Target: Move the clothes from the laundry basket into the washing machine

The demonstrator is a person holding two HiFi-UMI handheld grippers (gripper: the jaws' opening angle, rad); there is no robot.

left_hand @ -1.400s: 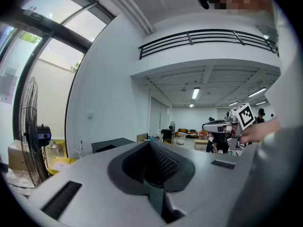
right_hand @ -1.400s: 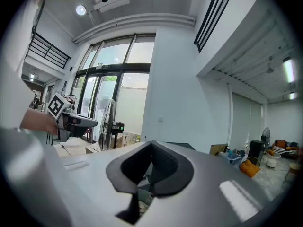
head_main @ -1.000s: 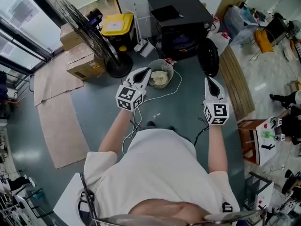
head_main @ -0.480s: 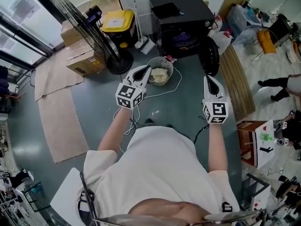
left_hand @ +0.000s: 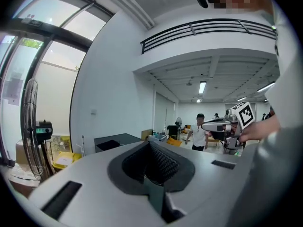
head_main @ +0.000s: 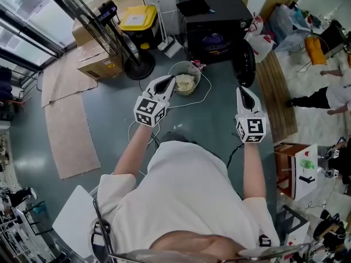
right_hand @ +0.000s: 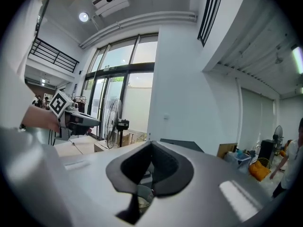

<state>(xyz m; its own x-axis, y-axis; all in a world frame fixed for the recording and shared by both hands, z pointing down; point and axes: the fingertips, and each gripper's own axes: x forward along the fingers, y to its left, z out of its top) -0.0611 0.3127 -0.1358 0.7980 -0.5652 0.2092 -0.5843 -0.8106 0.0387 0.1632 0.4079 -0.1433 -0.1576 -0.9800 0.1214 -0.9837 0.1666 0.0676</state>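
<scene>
Here we face the washer (head_main: pixel 211 10), a black box by the far wall. Its round door (head_main: pixel 243 64) is swung open on the right, and something purple shows in the opening. Just in front of it on the floor sits the basket (head_main: pixel 196 70), and the clothes (head_main: pixel 185 83) lie inside it as a pale heap. None of that heap is across yet, so we judge the step in hand to be the reach for a first garment. The left gripper (head_main: pixel 169 84) points at the basket's near left edge from above. The right gripper (head_main: pixel 242 92) is held well to the right, nearer the door. Both have their jaws pressed together with nothing between them. To do this well, we should spread the left jaws wide before coming down. We should dip the tips into the middle of the heap rather than onto the rim, and bite a thick fold so the cloth does not slip. We should also mind the white cable (head_main: pixel 204 95) looping on the floor beside the basket, and keep the right gripper free for trailing cloth.
</scene>
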